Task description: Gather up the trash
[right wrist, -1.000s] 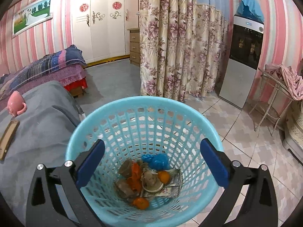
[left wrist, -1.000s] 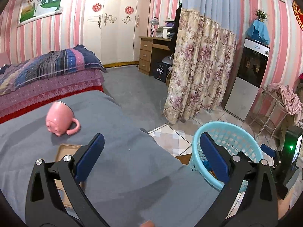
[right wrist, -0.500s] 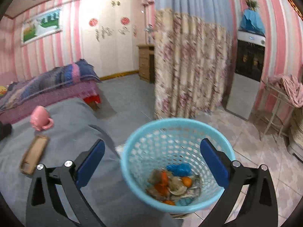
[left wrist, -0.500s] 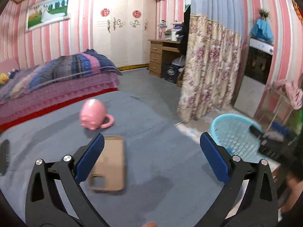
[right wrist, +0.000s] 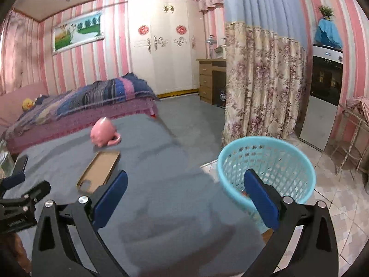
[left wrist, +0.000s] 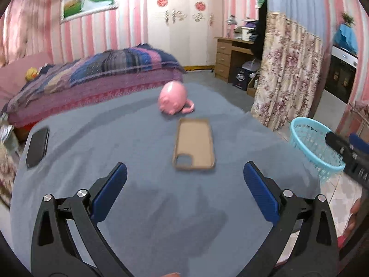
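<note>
We've got both grippers over a table w/ a gray cloth [left wrist: 143, 143], neither holding anything. Our left gripper [left wrist: 184, 192] has its 2 blue pads spread wide w/ only bare cloth between them; our right gripper [right wrist: 184, 199] is spread just as wide, its left pad over the cloth and its right pad in front of the light blue mesh wastebasket [right wrist: 297, 161]. That basket stands on the tiled floor just beside the table's right edge; in the right wrist view we see only a speck of orange at its bottom past the pad, the rest of the contents is hidden. In the left wrist view the basket [left wrist: 306, 138] sits at far right, partly behind the other gripper's black body. On the cloth ahead of our left gripper lies a tan phone case [left wrist: 193, 145], inner side up, camera cutout toward us. Just beyond it, apart from it, a pink pig-shaped mug [left wrist: 173, 100] lies on its side w/ the handle to the right. A black phone [left wrist: 37, 146] lies flat near the table's left edge, well apart from the case. Behind the table we see a bed w/ a striped blanket [left wrist: 110, 69] and a yellow duck toy [left wrist: 31, 73], and at right a floral curtain [left wrist: 286, 78]. The left wrist view is a bit blurred.
</note>
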Demonstrator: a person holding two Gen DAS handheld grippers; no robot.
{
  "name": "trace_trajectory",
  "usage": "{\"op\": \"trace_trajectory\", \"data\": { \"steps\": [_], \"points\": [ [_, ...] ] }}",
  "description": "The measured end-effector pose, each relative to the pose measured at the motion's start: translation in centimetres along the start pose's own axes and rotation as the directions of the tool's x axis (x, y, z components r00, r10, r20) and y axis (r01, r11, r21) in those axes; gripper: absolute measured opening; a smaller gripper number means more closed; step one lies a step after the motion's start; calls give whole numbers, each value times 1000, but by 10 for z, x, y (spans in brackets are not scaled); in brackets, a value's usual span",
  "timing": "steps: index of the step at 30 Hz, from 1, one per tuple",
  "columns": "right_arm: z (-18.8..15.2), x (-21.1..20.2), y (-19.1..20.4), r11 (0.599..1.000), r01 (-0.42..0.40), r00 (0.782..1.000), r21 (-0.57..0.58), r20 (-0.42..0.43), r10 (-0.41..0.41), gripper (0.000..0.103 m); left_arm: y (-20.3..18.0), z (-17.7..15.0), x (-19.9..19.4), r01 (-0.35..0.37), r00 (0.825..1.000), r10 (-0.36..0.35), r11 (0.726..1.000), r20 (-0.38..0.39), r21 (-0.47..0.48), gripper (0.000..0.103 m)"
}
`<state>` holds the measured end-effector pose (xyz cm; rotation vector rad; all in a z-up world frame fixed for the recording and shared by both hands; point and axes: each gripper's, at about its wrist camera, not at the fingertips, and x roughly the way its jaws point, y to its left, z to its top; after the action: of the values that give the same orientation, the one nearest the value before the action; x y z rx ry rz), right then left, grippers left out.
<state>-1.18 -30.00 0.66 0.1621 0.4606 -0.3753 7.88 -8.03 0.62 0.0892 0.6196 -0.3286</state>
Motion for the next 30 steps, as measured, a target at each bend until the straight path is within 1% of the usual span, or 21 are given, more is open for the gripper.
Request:
{"op": "trace_trajectory", "data": {
  "steps": [4,7,10,12,15,17,21,23,28,30],
  "points": [
    [-18,-11,17,999,-27,999,-19,-21,27,98,17,-13,-15,-30,999,31,999,8,-38,98],
    [-26,-19,26,999,-42,999,-30,-12,42,98,25,-20,-21,-47,999,48,997,18,-63,98],
    [-30,-20,33,998,-31,999,-48,5,31,98,24,-26,-20,-60,998,61,997,17,-53,98],
    [-33,-16,36,998,-27,1000,-54,-1,27,98,22,-29,-16,-44,999,44,998,2,-38,98],
    [-36,-13,35,999,-24,1000,-39,-14,24,98,19,-29,-12,-55,998,55,998,-6,-20,98],
    [-35,-9,35,999,-21,1000,-30,-19,20,98,18,-28,-11,-42,999,42,999,-1,-18,98],
    [-36,-4,40,999,-23,999,-36,-26,22,98,10,-28,-11,-72,997,71,997,17,32,98],
    [-38,-4,45,998,-26,999,-49,-21,25,98,8,-27,-11,-76,997,75,996,20,51,98],
    [-41,-6,54,997,-36,999,-72,-6,36,98,11,-24,-10,-52,999,52,998,13,29,98],
    [-41,-8,59,995,-35,999,-94,8,36,98,14,-24,-10,-53,999,53,998,10,19,98]
  ]
}}
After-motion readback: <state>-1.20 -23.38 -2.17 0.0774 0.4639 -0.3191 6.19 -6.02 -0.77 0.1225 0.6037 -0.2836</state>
